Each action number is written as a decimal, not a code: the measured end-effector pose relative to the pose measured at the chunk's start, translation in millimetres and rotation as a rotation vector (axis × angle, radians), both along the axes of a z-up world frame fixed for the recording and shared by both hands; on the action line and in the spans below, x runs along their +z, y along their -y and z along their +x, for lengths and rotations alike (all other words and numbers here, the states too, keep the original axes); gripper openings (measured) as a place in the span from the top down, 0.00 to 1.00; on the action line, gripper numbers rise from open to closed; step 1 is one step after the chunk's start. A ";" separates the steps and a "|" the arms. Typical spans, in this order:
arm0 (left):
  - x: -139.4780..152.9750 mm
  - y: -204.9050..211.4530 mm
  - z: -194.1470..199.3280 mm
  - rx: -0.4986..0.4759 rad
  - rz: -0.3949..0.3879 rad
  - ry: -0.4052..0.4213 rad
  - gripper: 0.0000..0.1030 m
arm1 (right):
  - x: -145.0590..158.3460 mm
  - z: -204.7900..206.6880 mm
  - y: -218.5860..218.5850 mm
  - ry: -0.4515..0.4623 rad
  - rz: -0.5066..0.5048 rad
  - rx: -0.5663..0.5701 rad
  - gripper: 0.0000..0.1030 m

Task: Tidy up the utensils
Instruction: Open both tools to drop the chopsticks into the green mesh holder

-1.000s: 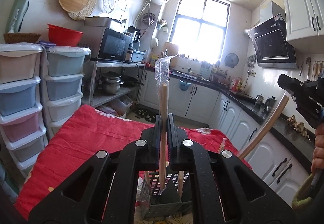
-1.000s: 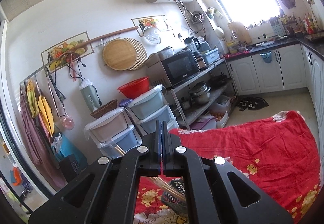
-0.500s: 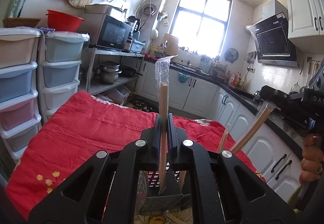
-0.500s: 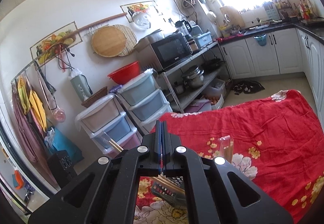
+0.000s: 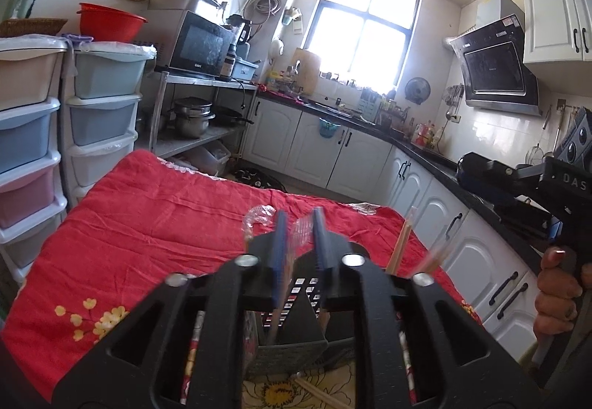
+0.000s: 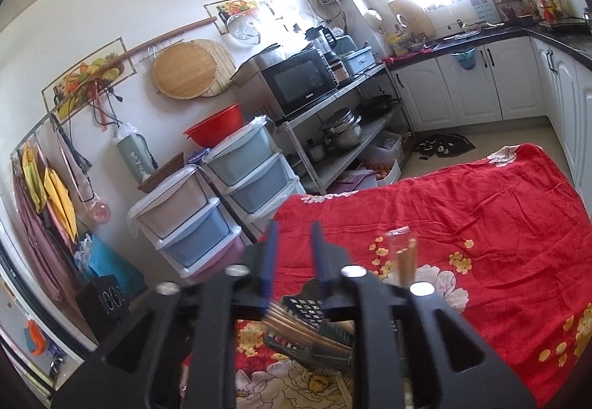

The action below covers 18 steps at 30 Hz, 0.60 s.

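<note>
Holding both tools above the dark utensil basket (image 5: 288, 346), you have your left gripper (image 5: 299, 242) and right gripper (image 6: 294, 253) with fingers apart, gripping nothing. Wrapped chopsticks (image 6: 405, 261) stand in the basket on the red cloth (image 5: 166, 220).

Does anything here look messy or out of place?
Yes: loose chopsticks lie on the red floral cloth beside the dark utensil basket instead of in it, and the bundle inside leans askew.

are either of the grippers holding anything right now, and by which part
Nothing is held. The left gripper and right gripper both have open jaws, above the utensil basket.
</note>
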<state>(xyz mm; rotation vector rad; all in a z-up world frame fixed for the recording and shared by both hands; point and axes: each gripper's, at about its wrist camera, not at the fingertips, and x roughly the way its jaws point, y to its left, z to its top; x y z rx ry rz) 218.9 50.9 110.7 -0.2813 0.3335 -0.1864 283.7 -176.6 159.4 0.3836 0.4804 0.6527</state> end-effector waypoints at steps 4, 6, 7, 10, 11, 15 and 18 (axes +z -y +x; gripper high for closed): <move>-0.7 -3.3 -2.2 0.004 -0.012 -0.011 0.79 | -3.4 -3.5 5.4 -0.006 -0.006 -0.018 0.71; 0.4 -4.9 -4.2 0.003 -0.020 -0.015 0.70 | -4.9 -5.1 8.0 -0.006 -0.014 -0.027 0.68; 1.2 -5.4 -5.6 0.003 -0.022 -0.014 0.67 | -5.6 -6.8 8.4 -0.005 -0.028 -0.036 0.68; 3.3 -7.3 -9.7 0.005 -0.025 -0.013 0.58 | -7.9 -10.1 8.3 -0.006 -0.069 -0.058 0.65; 3.9 -8.0 -11.2 0.005 -0.028 -0.014 0.55 | -8.9 -12.2 8.4 -0.004 -0.081 -0.061 0.64; 6.4 -12.9 -17.7 0.005 -0.047 -0.011 0.38 | -11.5 -21.1 10.6 0.008 -0.110 -0.071 0.61; 8.3 -18.5 -23.1 0.015 -0.061 -0.004 0.29 | -12.8 -28.4 12.2 0.018 -0.119 -0.073 0.58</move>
